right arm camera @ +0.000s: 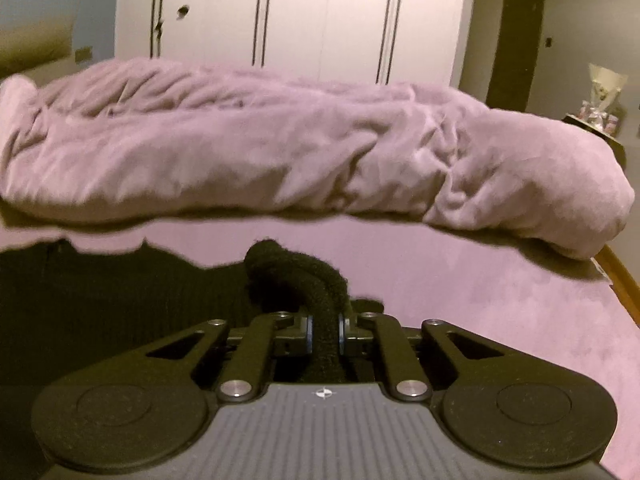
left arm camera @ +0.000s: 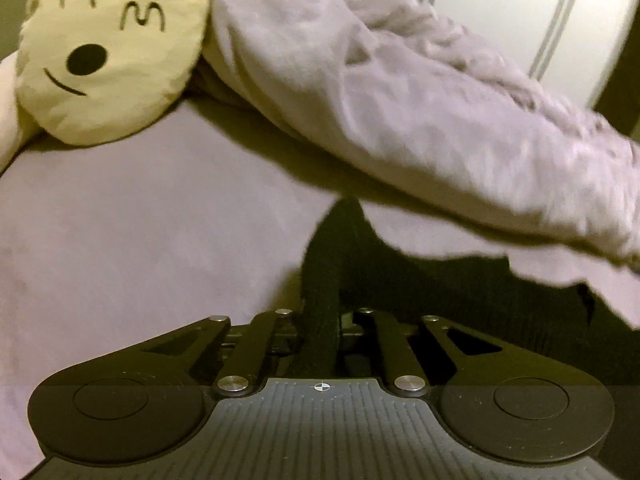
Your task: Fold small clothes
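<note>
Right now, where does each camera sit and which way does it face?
Left wrist: on the left gripper, looking down its shut fingers at the black garment, the bedsheet, a yellow cushion and the blanket.
Right wrist: on the right gripper, looking along its shut fingers over the black garment to the blanket and wardrobe.
Shared: garment, blanket, bedsheet, wardrobe. No hand shows.

Garment (right arm camera: 100,296) on bed (right arm camera: 480,320), blanket (right arm camera: 280,152) behind — wardrobe (right arm camera: 320,12) beyond, pillow (left arm camera: 112,48) left.
</note>
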`<state>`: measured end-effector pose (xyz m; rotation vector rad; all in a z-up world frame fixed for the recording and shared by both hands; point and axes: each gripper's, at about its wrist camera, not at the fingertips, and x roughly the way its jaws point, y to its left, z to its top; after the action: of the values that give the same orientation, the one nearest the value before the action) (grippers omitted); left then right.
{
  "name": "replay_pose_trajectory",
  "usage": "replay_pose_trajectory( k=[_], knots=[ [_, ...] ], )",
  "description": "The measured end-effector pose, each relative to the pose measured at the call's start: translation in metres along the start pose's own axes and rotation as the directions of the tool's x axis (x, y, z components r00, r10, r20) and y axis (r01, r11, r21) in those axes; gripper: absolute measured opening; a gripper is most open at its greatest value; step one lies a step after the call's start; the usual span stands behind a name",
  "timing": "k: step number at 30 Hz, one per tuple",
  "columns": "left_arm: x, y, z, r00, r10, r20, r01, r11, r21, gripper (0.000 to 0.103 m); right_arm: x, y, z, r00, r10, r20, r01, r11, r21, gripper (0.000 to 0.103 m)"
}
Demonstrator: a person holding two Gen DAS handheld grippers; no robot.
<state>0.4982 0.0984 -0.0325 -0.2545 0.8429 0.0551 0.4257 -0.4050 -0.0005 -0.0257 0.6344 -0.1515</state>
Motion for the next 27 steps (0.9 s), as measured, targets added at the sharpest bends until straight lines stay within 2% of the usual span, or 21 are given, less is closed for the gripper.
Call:
replay_pose_trajectory(
  k=[3,7,9,11,13,15,18,19,20,21,22,27],
  knots=[
    [0.001,-0.001,0.008,1.0,-0.01,0.014,0.011,1.0,-0.019,0.009,0.004,0.003,0.007,1.0,-0.008,0.013,0.008,1.0,-0.004,0.01],
    [0.003,-0.008,0.01,1.0,-0.015,0.012,0.014,1.0,0.023,0.009,0.01,0.003,0.009,1.0,-0.029,0.008,0.029,1.0,0.007,0.01],
    [0.006,-0.004,0.01,0.999,-0.032,-0.009,0.032,0.999,0.015,0.01,0.015,0.002,0.004,0.999,-0.027,-0.034,0.027,1.0,0.007,0.01],
    [0.011,0.0,0.009,0.995,-0.073,-0.063,0.073,0.997,0.003,0.013,0.023,0.003,-0.002,0.996,-0.01,-0.093,0.01,1.0,-0.005,0.011],
    [0.014,-0.002,0.008,0.992,-0.089,-0.094,0.092,0.995,0.028,0.037,0.027,0.005,-0.007,0.991,0.028,-0.133,-0.03,1.0,-0.01,0.016],
    [0.015,-0.009,0.007,0.989,-0.106,-0.104,0.114,0.991,0.074,0.042,0.028,0.007,-0.005,0.989,0.071,-0.132,-0.071,0.997,0.009,0.025],
    [0.024,-0.02,0.006,0.988,-0.095,-0.12,0.108,0.989,0.105,0.04,0.038,0.015,0.0,0.986,0.097,-0.139,-0.096,0.995,0.011,0.026],
    [0.029,-0.024,0.005,0.989,-0.074,-0.128,0.088,0.99,0.109,0.028,0.043,0.02,0.0,0.983,0.095,-0.159,-0.097,0.995,-0.005,0.025],
    [0.031,-0.026,0.004,0.99,-0.059,-0.129,0.074,0.991,0.111,0.022,0.049,0.023,0.0,0.98,0.089,-0.179,-0.094,0.995,-0.021,0.021],
    [0.031,-0.027,0.004,0.99,-0.057,-0.126,0.071,0.992,0.107,0.018,0.052,0.027,-0.001,0.98,0.065,-0.186,-0.073,0.997,-0.038,0.012],
    [0.03,-0.027,0.004,0.992,-0.053,-0.116,0.065,0.993,0.098,0.013,0.052,0.029,-0.002,0.983,0.044,-0.18,-0.055,0.997,-0.055,0.01],
    [0.013,-0.014,0.019,0.997,-0.076,-0.024,0.077,0.997,0.033,0.008,0.03,0.01,0.011,0.999,-0.019,-0.04,0.019,1.0,0.014,0.009]
  ],
)
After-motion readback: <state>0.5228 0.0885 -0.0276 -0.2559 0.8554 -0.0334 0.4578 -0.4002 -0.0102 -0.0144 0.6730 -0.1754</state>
